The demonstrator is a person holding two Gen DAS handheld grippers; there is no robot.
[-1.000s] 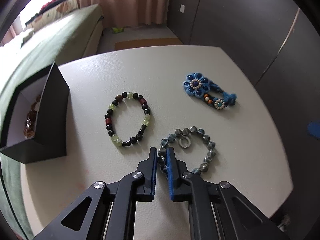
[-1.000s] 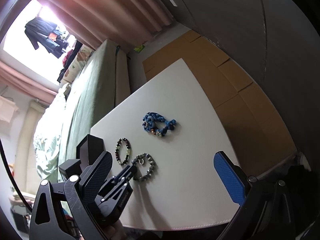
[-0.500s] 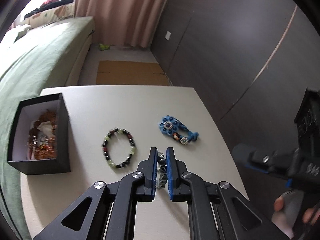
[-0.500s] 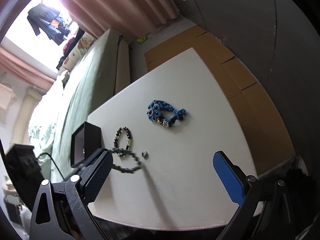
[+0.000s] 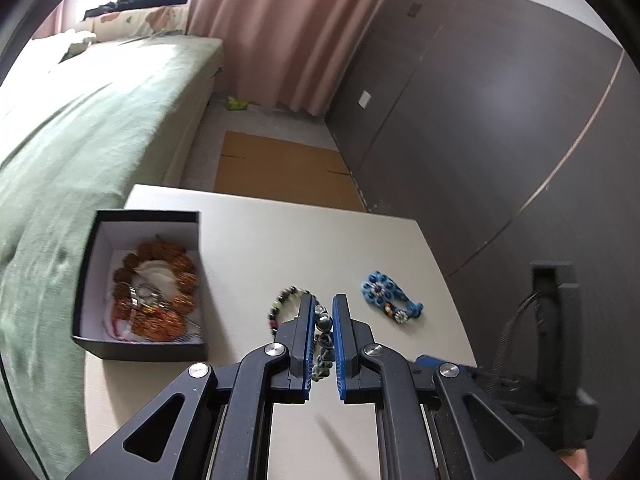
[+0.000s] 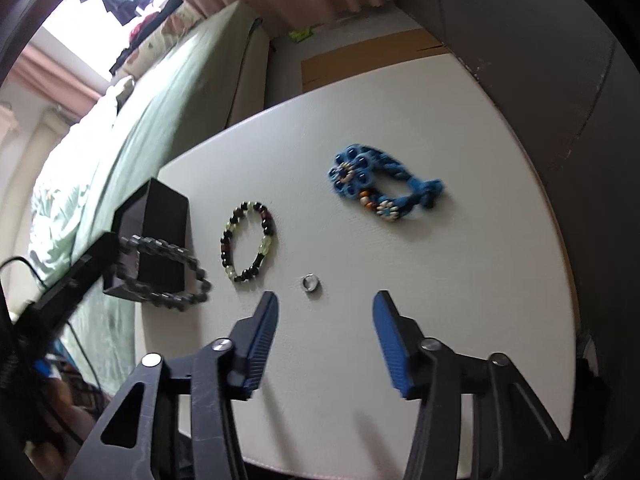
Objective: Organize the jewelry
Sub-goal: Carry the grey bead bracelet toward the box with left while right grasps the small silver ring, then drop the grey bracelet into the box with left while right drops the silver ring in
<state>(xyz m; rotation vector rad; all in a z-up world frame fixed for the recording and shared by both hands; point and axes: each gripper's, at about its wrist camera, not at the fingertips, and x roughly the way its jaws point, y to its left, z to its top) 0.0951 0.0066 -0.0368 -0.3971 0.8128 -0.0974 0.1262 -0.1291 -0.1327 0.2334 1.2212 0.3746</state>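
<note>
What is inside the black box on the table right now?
The black box holds a brown beaded bracelet, something silvery and a red-orange piece on white lining. Whatever lies beneath them is covered. The right wrist view shows only the box's outside.

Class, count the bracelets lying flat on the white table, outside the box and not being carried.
2: the black-and-green beaded bracelet beside the black box, and the blue flower bracelet farther right. Box contents not counted.

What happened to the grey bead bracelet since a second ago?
The left gripper, already shut on the grey-blue bead bracelet, lifted it off the white table and carried it toward the black box. The small silver ring stayed behind. The right gripper, open, came lower, over the ring. The black-and-green bead bracelet and blue woven flower bracelet have not moved.
</note>
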